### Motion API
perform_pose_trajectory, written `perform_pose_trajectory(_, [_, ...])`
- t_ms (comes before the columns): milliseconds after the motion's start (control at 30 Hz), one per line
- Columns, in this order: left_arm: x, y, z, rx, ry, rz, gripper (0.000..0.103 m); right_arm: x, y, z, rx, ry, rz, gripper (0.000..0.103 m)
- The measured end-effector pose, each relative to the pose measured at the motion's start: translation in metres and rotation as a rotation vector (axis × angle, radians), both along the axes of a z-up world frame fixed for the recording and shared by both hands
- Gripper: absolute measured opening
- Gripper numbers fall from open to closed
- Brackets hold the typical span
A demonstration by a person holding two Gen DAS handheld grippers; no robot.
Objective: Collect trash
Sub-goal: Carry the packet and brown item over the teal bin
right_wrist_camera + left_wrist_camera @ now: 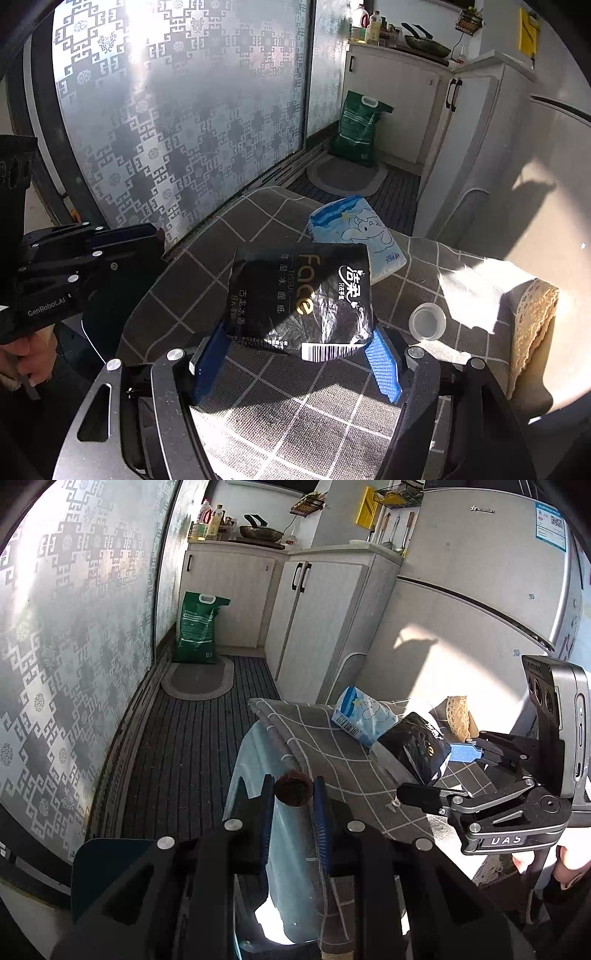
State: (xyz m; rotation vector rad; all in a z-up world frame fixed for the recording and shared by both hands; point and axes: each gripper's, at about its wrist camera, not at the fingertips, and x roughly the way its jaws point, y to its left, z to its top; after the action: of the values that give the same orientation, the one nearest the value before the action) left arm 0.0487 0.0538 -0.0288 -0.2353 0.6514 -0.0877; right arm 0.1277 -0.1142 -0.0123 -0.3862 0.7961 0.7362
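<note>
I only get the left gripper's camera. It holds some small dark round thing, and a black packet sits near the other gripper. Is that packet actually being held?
Observer: Yes. The right gripper has the black tissue packet clamped between its blue pads.
Operator: Any other rubbish left on that checked cloth?
Observer: A small clear plastic cap lies on the checked cloth, right of the packet.
Operator: And the pale blue packet?
Observer: The pale blue packet has a cartoon animal printed on it and lies just behind the black one.
</note>
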Motion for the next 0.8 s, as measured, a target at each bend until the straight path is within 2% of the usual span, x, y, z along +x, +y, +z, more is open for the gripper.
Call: perform_pose_trajectory(800, [-0.033,0.068,-0.026,0.032,0.069,0.062,0.023,-0.030,0.090,0.008,-0.020,-0.024,0.147,0.069])
